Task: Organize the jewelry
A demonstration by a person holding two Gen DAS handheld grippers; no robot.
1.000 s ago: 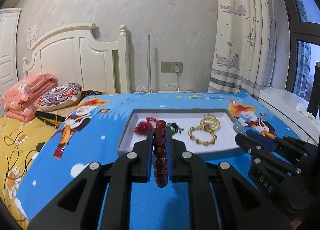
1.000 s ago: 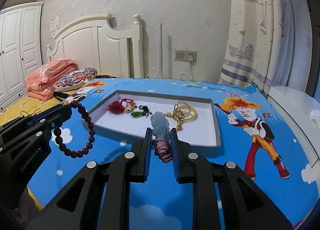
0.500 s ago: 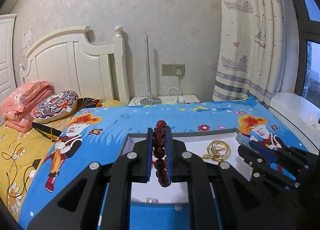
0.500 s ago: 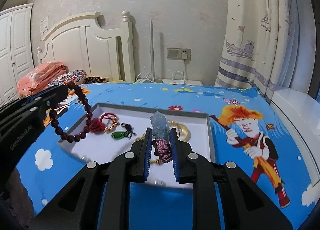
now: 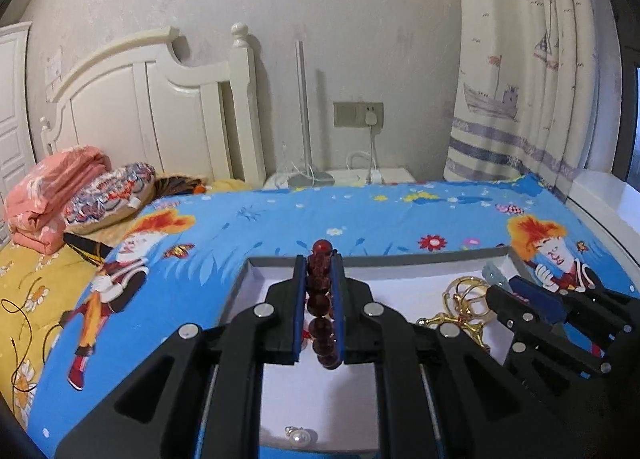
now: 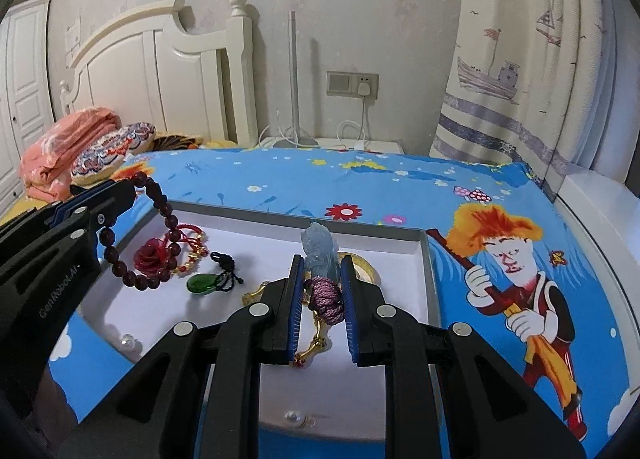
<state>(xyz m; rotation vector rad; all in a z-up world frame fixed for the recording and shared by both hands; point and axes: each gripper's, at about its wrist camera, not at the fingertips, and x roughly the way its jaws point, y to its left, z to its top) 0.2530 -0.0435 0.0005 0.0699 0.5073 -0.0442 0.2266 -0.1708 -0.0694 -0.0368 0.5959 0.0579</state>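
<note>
A white tray with a grey rim lies on the blue cartoon bedsheet. My left gripper is shut on a dark red bead bracelet, which hangs above the tray's left part; the bracelet also shows in the right wrist view. My right gripper is shut on a pale blue carved pendant with a purple cord, above the tray's middle. In the tray lie a red rose bracelet, a green pendant, gold rings and chain and a pearl.
The bed's white headboard stands at the back left, with a folded pink blanket and a patterned cushion. A nightstand with cables stands against the wall. A curtain and a white window sill are on the right.
Both grippers have moved forward over the tray with their jewelry still held. The tray now lies directly beneath them.
</note>
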